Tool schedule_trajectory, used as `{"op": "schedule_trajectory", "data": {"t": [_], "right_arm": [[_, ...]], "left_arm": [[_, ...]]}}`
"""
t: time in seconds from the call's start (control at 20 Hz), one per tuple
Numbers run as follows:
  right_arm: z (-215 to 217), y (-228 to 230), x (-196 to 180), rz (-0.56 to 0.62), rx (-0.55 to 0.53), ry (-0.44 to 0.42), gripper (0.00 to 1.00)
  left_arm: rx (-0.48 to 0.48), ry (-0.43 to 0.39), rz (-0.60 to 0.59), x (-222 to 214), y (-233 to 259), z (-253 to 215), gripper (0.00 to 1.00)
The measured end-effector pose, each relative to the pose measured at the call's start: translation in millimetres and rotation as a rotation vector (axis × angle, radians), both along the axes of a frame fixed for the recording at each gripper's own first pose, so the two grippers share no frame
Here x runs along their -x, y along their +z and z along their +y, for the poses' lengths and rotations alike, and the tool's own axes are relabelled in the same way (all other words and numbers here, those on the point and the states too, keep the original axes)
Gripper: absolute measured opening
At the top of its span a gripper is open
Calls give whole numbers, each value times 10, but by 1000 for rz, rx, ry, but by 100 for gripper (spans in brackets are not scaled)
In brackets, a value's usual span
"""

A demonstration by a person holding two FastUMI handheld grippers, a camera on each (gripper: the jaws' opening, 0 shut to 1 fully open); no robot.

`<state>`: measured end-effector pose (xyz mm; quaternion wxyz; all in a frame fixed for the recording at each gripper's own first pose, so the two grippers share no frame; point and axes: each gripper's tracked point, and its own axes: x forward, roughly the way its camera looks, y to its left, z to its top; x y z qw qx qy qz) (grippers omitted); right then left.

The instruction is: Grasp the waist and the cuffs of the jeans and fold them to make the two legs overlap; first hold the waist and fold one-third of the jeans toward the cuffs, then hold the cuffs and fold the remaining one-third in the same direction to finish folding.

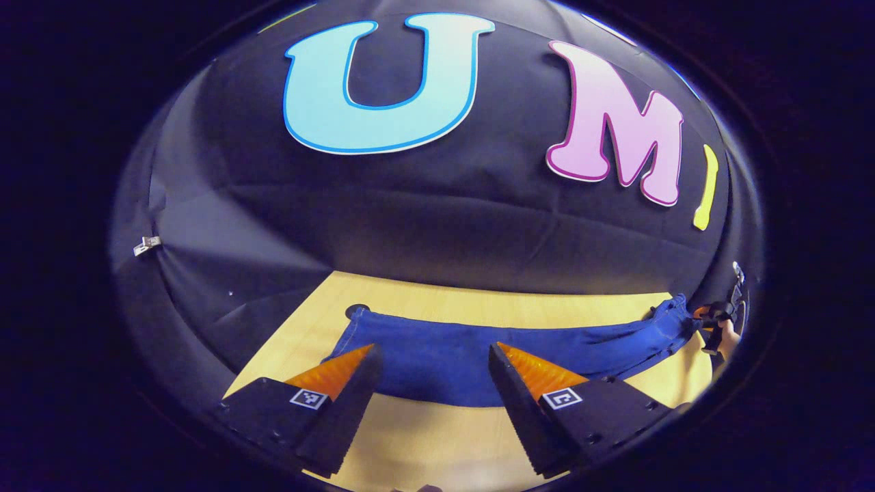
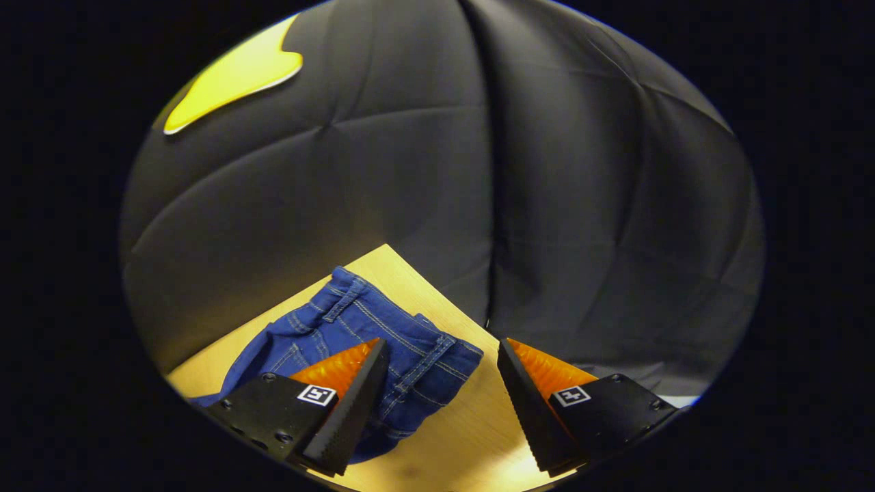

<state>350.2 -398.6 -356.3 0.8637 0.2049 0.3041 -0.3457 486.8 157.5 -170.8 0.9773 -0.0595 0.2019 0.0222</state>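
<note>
So the jeans (image 1: 492,355) are laid flat across the wooden table (image 1: 424,437), long axis running 9 to 3 in my left gripper view. Left gripper (image 1: 432,383) has its jaws apart, holding nothing, with the cuff end at about 11. Right gripper (image 2: 441,383) is spread wide too, and the waist (image 2: 383,335) sits just ahead at 11, so I'd say that side's nearer for the waist grab.

A wooden table (image 1: 437,437) fronts creased black cloth (image 1: 424,205).
</note>
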Motion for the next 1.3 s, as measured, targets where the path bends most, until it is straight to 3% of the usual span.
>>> {"op": "schedule_trajectory", "data": {"t": [0.25,0.4,0.45,0.6,0.7,0.85,0.95,1.05,1.15,1.3], "right_arm": [[32,-86,-33,2,-31,4,97],[206,-102,-123,-54,-160,8,43],[217,-99,-214,-94,-138,42,24],[248,46,-256,-111,21,181,12],[346,495,-249,-183,159,265,11],[566,1206,-191,-329,251,342,11],[812,1621,22,-414,322,454,11],[1033,1558,297,-507,328,560,11],[919,1368,484,-580,353,673,11],[840,722,467,-510,340,858,10]], "left_arm": [[-5,-62,29,-6,-41,-37,98],[6,-98,42,-9,-104,-138,98],[12,-107,53,5,-182,-221,98],[27,-100,88,40,-395,-335,98],[46,-86,113,129,-507,-290,98],[67,-67,107,231,-524,-211,98],[86,-56,107,312,-550,-157,98],[122,-53,97,417,-589,-137,98],[147,-65,109,540,-695,-112,98],[169,-58,117,680,-844,26,98]]}}
